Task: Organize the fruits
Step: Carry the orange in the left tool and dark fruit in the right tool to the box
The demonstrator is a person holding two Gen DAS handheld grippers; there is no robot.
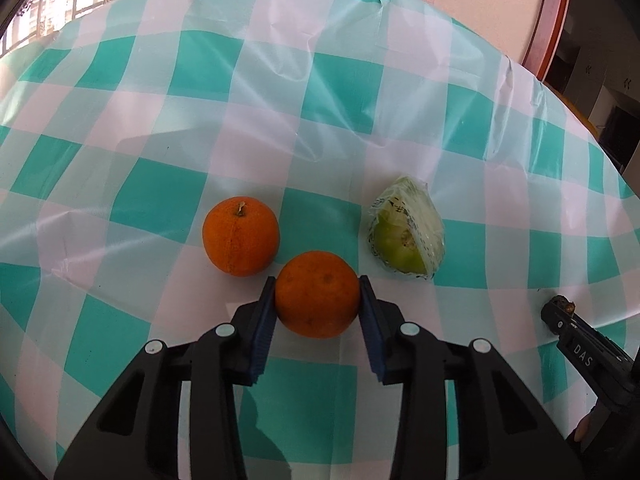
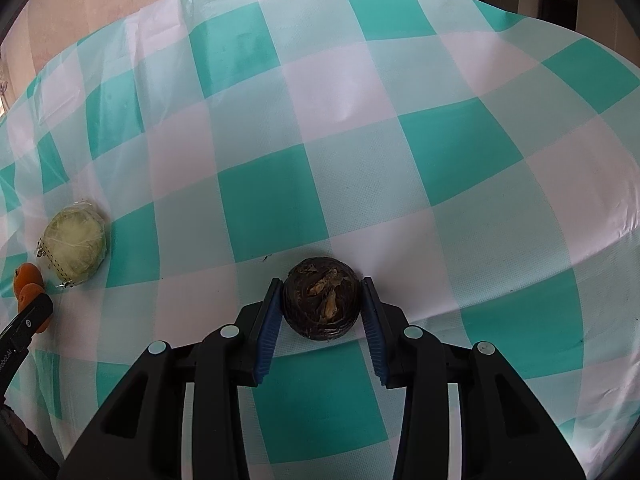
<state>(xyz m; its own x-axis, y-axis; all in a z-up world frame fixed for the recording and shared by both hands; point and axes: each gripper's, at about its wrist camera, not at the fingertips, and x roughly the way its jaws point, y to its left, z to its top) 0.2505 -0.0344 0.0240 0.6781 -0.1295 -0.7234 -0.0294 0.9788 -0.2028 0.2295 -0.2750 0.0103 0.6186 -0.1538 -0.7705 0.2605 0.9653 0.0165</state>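
Orange and round, the near orange (image 1: pixel 317 294) sat on the checked surface (image 1: pixel 280 92), clamped between the blue pads of the left gripper (image 1: pixel 318 294). A second orange (image 1: pixel 241 236) with a stem lay just beside it, up and to the left. A plastic-wrapped green fruit (image 1: pixel 406 230) rested apart on the right. Farther right, the right gripper (image 2: pixel 322 302) was clamped on a dark brown, rough-skinned round fruit (image 2: pixel 321 304) resting on the cloth.

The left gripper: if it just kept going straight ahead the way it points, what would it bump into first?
The left gripper already grips an orange. Straight ahead looks like bare tablecloth; the second orange sits slightly left, the wrapped green fruit right. The held orange might graze the second one; depth is unclear.
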